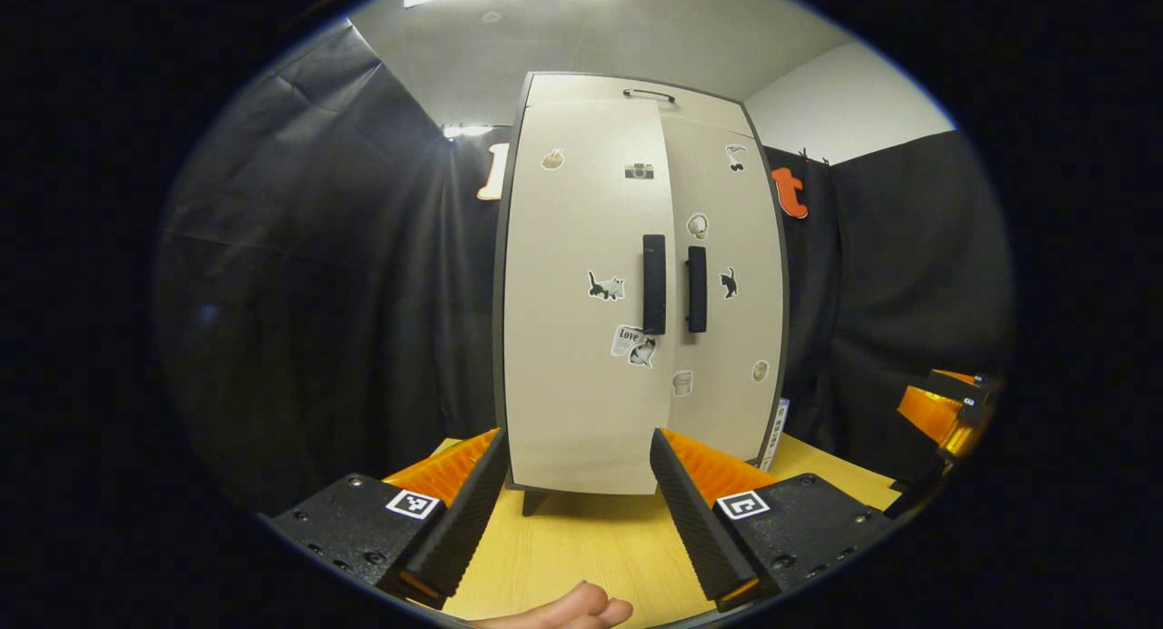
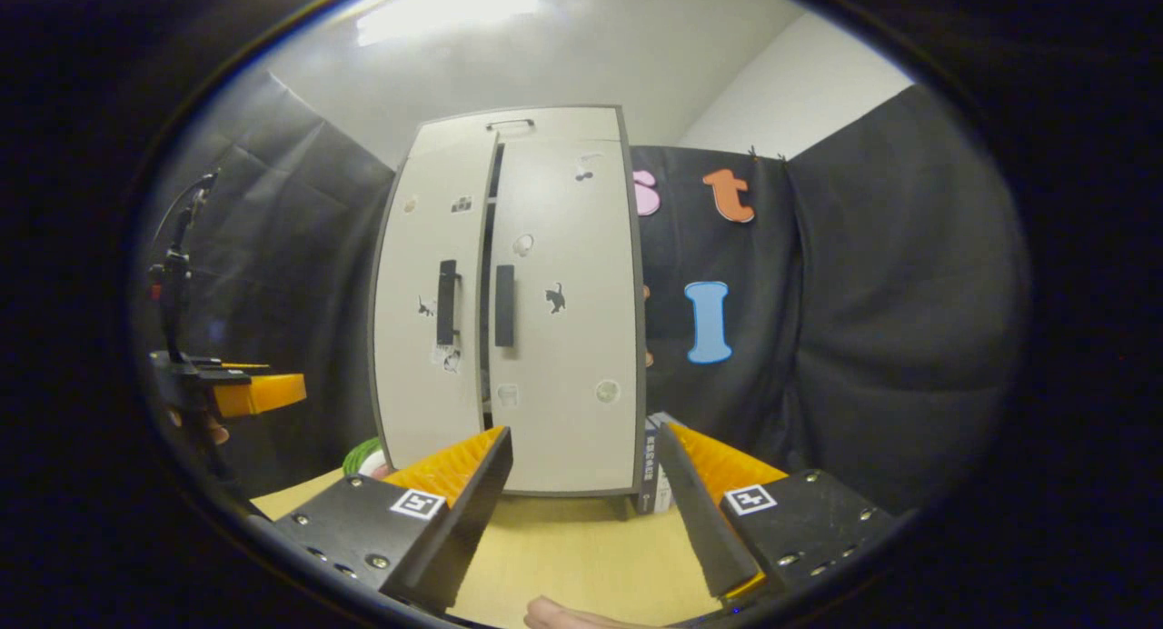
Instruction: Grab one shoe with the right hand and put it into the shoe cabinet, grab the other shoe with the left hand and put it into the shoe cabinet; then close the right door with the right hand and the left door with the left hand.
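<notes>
The pale shoe cabinet (image 1: 581,411) stands on the wooden table (image 1: 581,547), its two doors covered in small stickers. The right door (image 2: 568,247) lies flush. In the right gripper view the left door (image 2: 418,365) stands slightly ajar, with a dark gap beside its black handle (image 2: 446,302). My left gripper (image 1: 577,438) is open in front of the cabinet's foot, holding nothing. My right gripper (image 2: 584,434) is also open and holds nothing, a short way back from the doors. The right gripper (image 1: 949,411) also shows at the far right of the left gripper view, and the left gripper (image 2: 245,388) at the left of the right gripper view.
A boxed item (image 2: 656,470) leans against the cabinet's right side. Something green and white (image 2: 363,456) peeks out at its left foot. Black cloth walls close in behind and on both sides. A thumb (image 1: 563,611) shows at the bottom edge.
</notes>
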Demonstrator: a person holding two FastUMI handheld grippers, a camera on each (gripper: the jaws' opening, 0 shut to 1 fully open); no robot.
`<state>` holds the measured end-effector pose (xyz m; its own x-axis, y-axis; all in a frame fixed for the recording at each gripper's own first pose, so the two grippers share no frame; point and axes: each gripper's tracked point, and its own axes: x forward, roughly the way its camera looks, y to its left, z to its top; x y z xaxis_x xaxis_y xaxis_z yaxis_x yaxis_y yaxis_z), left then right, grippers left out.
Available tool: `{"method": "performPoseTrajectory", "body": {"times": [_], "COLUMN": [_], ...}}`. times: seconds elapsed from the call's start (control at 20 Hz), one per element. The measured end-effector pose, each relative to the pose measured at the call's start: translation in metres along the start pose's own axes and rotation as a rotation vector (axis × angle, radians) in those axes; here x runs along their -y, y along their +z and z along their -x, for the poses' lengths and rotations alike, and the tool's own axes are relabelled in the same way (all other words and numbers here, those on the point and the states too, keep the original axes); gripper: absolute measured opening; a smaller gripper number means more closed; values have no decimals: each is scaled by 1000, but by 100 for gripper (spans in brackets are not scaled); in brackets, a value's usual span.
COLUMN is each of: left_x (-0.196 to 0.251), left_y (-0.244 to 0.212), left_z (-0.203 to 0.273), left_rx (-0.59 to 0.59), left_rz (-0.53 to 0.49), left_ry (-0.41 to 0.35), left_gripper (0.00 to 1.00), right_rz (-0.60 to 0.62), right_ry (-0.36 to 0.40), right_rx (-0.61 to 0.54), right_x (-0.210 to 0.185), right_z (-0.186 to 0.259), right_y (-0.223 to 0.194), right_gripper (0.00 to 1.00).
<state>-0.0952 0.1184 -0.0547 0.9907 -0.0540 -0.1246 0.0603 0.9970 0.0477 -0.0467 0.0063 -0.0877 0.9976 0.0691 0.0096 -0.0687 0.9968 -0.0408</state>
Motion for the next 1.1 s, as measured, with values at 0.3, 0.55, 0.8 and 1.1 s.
{"method": "performPoseTrajectory", "body": {"times": [0.3,0.55,0.8,1.1], "left_x": [10,22,18,13], "left_y": [4,9,23,32], "left_z": [18,32,39,46], "left_rx": [21,28,54,67], "left_rz": [-16,-36,-27,12], "left_ry": [-21,-52,-40,-31], "left_gripper": [95,95,95,95], "right_rz": [22,42,44,49], "right_ry": [-10,-20,-27,-26], "right_rx": [6,35,34,47], "right_x": [10,18,26,31], "right_z": [2,12,16,21], "right_y": [22,34,33,32], "right_gripper": [96,96,95,94]}}
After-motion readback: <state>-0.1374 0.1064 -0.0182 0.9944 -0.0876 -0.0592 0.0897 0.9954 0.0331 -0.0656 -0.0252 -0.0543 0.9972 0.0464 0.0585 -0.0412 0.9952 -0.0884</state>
